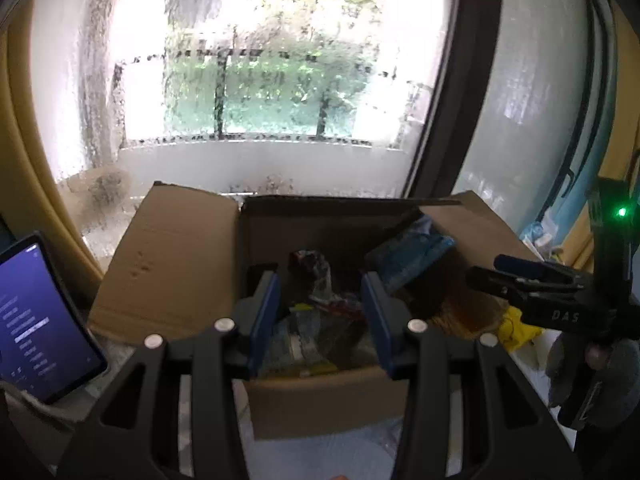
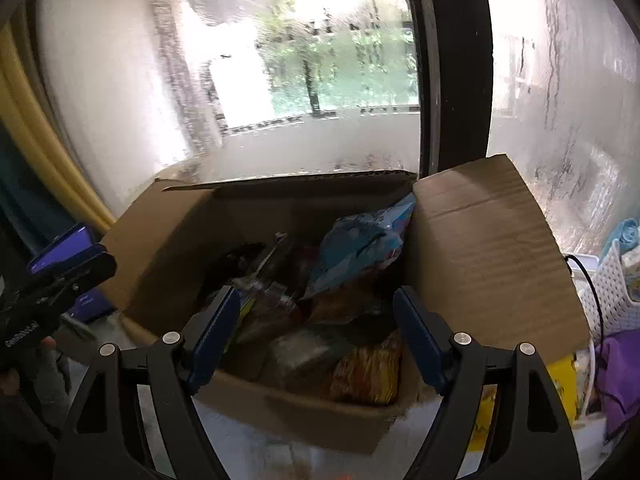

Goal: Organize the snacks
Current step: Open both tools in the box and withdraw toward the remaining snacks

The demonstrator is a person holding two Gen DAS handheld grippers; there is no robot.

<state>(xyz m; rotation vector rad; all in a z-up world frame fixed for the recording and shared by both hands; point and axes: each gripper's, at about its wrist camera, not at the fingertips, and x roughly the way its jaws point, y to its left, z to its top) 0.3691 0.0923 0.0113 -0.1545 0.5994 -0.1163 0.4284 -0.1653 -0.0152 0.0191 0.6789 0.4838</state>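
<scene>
An open cardboard box (image 1: 320,396) (image 2: 492,236) stands before a window, filled with several snack packets. A blue packet (image 1: 412,256) (image 2: 360,248) leans at the back right. An orange-yellow packet (image 2: 368,368) lies at the front right, and dark and clear wrapped packets (image 1: 316,280) (image 2: 264,276) fill the middle. My left gripper (image 1: 320,312) is open and empty over the box's front. My right gripper (image 2: 316,320) is open and empty above the front edge. Each gripper also shows from the side in the other view, the right gripper (image 1: 532,280) and the left gripper (image 2: 64,276).
A lit tablet (image 1: 40,320) (image 2: 68,248) leans at the left. A white lattice basket (image 2: 616,284), a purple bag (image 2: 624,368) and a yellow item (image 1: 520,330) (image 2: 564,380) sit to the right. The window glass is just behind the box.
</scene>
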